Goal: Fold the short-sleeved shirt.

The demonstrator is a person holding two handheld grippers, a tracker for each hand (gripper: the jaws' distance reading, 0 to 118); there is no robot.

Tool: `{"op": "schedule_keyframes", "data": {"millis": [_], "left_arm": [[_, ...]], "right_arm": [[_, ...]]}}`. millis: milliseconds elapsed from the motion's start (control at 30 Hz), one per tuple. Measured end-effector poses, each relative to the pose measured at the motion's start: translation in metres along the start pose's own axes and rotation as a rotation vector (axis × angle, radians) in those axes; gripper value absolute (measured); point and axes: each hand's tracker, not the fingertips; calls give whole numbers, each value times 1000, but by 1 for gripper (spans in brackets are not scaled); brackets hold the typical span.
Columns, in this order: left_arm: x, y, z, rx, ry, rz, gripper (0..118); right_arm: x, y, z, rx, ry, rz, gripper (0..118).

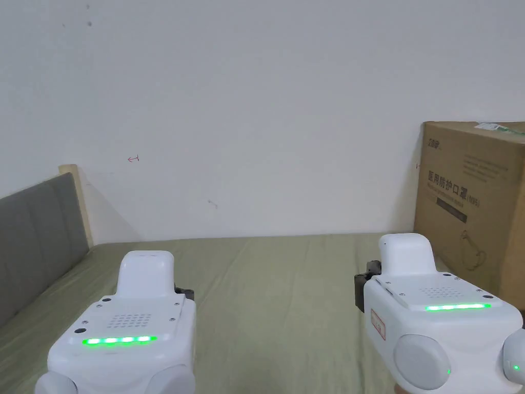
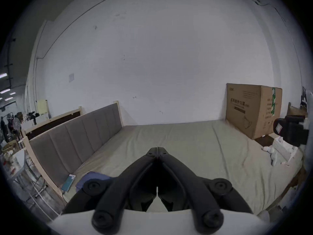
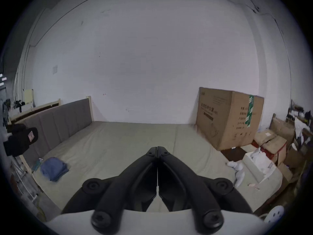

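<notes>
Head view: two grippers, left gripper (image 2: 157,148) and right gripper (image 3: 157,147), jaws closed empty, above one bed (image 1: 277,287); one blue shirt (image 3: 53,168).

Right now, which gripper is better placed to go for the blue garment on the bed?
Probably the left gripper. The blue garment lies bunched at the bed's left edge by the headboard, on that gripper's side; the right gripper hangs nearer the cardboard box. Both are shut and empty.

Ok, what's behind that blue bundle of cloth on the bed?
Behind the blue bundle a teal phone-like object lies on the sheet, by the grey headboard. Anything beneath the bundle is covered.
</notes>
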Motion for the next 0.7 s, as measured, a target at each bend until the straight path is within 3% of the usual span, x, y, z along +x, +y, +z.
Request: {"op": "schedule_keyframes", "data": {"millis": [167,433,533,567,600,633,667,700], "left_arm": [[-7,2,-8,-21,-28,53,0],[-1,3,-17,-24,-6,9,0],[-1,2,-17,-7,-11,15,15],[-1,2,-17,-3,-14,15,21],[0,2,-18,-3,-20,12,48],[0,1,-19,-13,-33,15,90],[0,0,-20,-21,-42,34,108],[0,-2,-19,-10,-53,48,116]], "right_arm": [[-3,1,-1,-2,28,-34,0],[-6,5,-7,28,1,-29,0],[-5,4,-7,32,-3,-26,2],[-5,3,-8,37,-8,-21,4],[-4,2,-8,42,-13,-17,13],[-4,1,-8,42,-17,-18,36],[-3,0,-8,38,-15,-21,59],[-1,-1,-9,30,-5,-33,84]]}}
